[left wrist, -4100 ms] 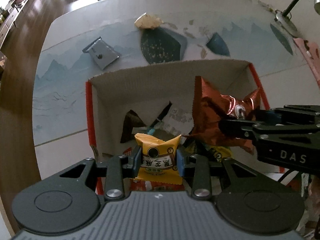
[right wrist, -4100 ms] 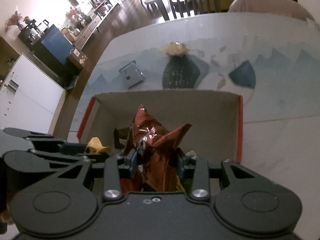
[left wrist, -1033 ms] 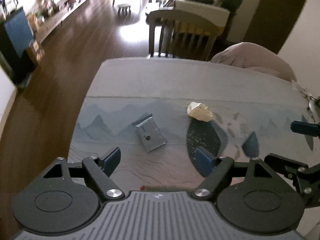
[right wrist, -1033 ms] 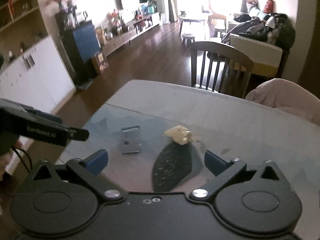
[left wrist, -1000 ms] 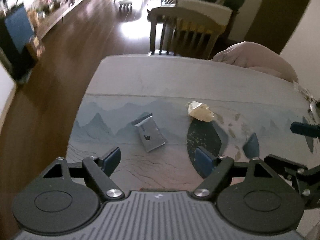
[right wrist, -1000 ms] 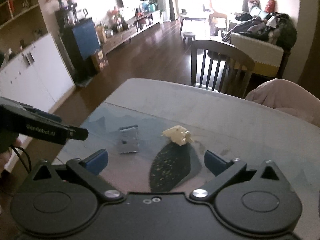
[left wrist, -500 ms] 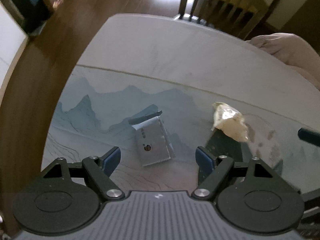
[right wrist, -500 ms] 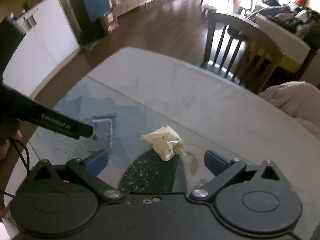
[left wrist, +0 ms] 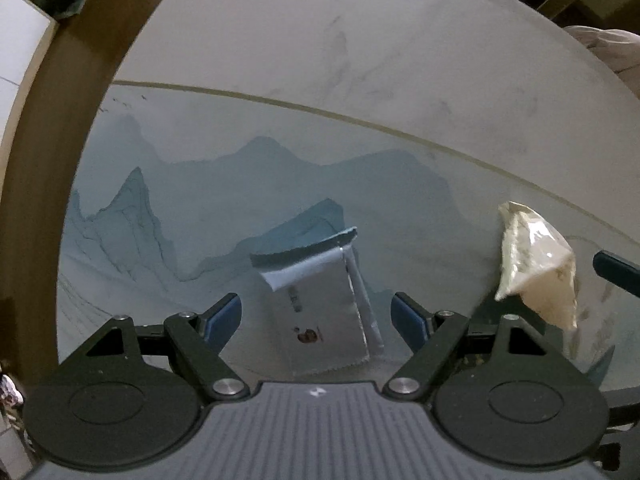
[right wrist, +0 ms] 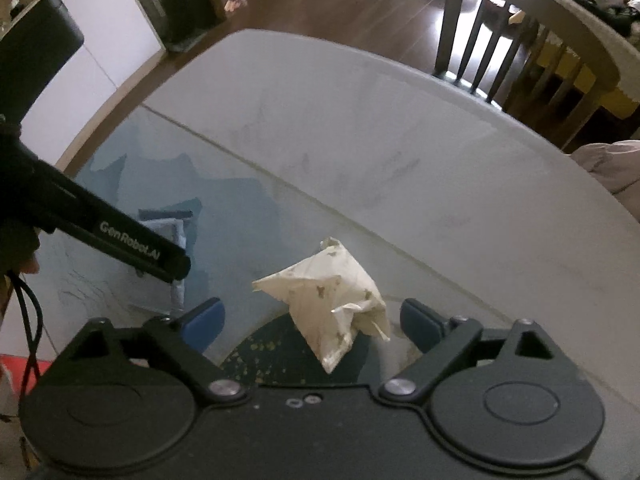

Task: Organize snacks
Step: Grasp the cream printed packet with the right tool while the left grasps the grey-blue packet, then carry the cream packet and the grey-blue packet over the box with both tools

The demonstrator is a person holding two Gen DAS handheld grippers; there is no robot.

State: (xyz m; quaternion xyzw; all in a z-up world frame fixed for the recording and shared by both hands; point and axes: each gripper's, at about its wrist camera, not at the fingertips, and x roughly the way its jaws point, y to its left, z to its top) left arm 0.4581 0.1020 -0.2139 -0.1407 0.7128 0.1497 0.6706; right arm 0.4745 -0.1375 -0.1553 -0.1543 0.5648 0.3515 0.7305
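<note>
A flat silver snack packet (left wrist: 320,304) with a folded top lies on the table, between the open blue pads of my left gripper (left wrist: 316,316). A cream, crumpled pyramid-shaped snack bag (right wrist: 332,300) lies between the open pads of my right gripper (right wrist: 312,318); it also shows in the left wrist view (left wrist: 536,272) to the right. The left gripper's black body (right wrist: 100,224) crosses the left of the right wrist view and partly hides the silver packet (right wrist: 172,224). Both grippers are empty.
The table top (left wrist: 360,60) is pale grey with a blue mountain-print mat (left wrist: 160,200). A wooden chair (right wrist: 520,32) stands at the far edge. A red box corner (right wrist: 16,364) shows at lower left. The table's left edge drops to wooden floor.
Both grippers have let go of the snacks in the box, opened, and moved forward and down over the table. The silver packet and the cream bag now sit between their pads.
</note>
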